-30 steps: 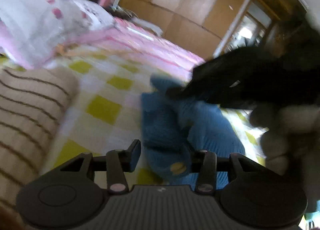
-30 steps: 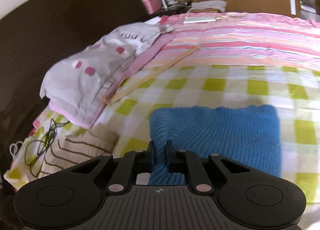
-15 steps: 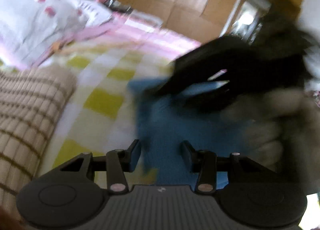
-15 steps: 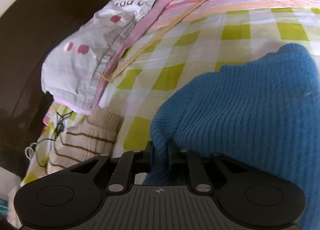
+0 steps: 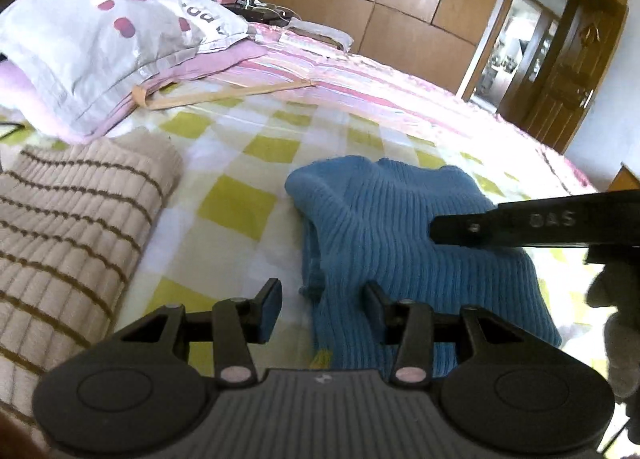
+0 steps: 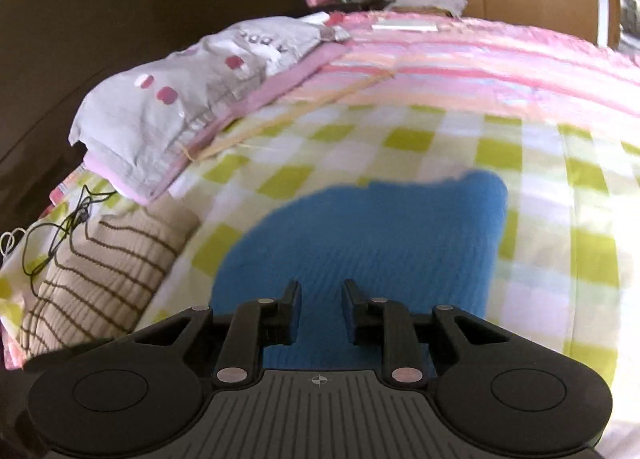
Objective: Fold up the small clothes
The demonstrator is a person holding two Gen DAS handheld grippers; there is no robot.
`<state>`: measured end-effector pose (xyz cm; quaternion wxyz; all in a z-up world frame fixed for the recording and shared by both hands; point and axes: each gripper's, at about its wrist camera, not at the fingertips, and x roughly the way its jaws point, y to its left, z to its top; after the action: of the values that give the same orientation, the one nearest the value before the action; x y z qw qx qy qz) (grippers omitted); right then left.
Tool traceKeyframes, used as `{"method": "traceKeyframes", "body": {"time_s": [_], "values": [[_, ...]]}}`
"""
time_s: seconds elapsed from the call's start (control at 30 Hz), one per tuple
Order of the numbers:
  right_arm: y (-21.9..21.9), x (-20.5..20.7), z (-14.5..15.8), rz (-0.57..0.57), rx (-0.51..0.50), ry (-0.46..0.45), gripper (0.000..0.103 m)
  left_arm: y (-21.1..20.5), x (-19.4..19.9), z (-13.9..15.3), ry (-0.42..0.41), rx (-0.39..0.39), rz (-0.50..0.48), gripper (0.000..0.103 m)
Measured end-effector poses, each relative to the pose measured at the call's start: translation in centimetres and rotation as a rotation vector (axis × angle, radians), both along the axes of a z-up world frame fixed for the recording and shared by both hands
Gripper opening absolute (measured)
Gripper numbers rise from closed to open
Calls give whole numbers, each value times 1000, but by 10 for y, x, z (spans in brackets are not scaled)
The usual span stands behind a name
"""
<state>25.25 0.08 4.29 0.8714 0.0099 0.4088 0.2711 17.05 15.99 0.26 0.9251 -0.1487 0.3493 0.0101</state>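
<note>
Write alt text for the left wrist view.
A folded blue knit garment lies on a green-checked bedsheet, just ahead of the open left gripper. The right gripper reaches over it from the right; a striped beige knit lies left.

Right tongs (image 6: 320, 309) at 6 o'clock, jaws opening, nothing pinched between them; the pads hang over the blue knit garment (image 6: 372, 235). Garment lies flat at centre on the green-checked bed cover (image 6: 560, 195), somewhat blurred. Beige striped sweater (image 6: 108, 275) at 8 o'clock, apart from the blue one. Grey pillow (image 6: 192, 99) at 10 o'clock. Black cable (image 6: 52, 239) at 9 o'clock.
</note>
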Motion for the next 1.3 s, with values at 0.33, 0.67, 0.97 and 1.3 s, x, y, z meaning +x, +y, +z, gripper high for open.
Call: {"method": "traceKeyframes", "body": {"time_s": [0.33,0.67,0.97,1.3], "values": [[-16,-45,2,-37,-20,-95,24,-18,0,-1,37,97,-18,49],[-17,-63,-5,-54,-72,-103,28,-29,-5,3,49,140,-32,50],[-32,-89,7,-75,-28,-109,31,-41,-16,12,56,173,-39,57],[-45,-117,11,-111,-16,-114,35,-58,-39,20,49,225,-41,80]]}}
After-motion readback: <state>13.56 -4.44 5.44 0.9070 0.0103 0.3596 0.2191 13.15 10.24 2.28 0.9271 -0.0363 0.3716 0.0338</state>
